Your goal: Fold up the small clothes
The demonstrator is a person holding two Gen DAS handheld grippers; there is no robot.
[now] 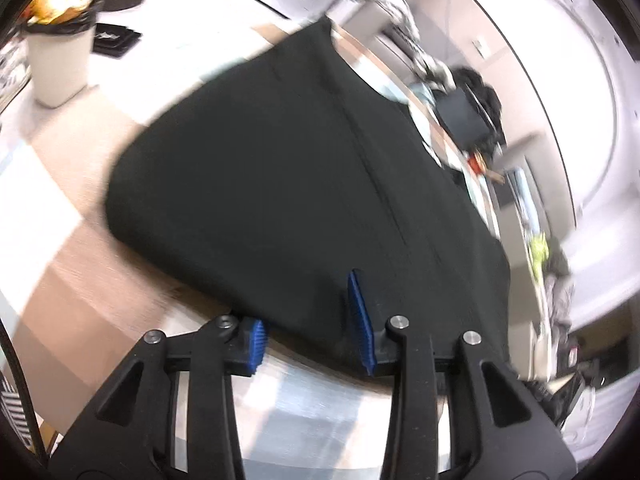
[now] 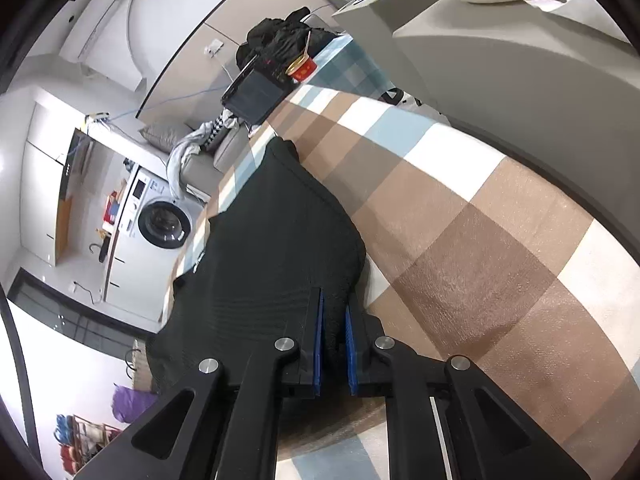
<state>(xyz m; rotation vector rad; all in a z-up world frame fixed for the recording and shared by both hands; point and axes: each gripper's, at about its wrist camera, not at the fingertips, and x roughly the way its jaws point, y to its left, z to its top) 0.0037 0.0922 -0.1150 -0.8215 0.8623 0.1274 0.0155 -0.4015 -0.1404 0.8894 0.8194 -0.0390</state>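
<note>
A black garment (image 1: 280,176) lies spread on a checked brown, white and blue tablecloth (image 1: 72,280). In the left wrist view my left gripper (image 1: 308,320) is open, its blue pads wide apart at the garment's near edge, with cloth lying between them. In the right wrist view the same black garment (image 2: 272,240) stretches away from me. My right gripper (image 2: 333,320) is shut on a fold of its near edge, the blue pads pinching the cloth.
A white bin (image 1: 60,60) with a black liner stands on the floor at the left. A washing machine (image 2: 164,224) stands beyond the table. A tablet (image 2: 256,96), a red cup (image 2: 304,68) and dark clothes (image 2: 280,36) sit at the table's far end.
</note>
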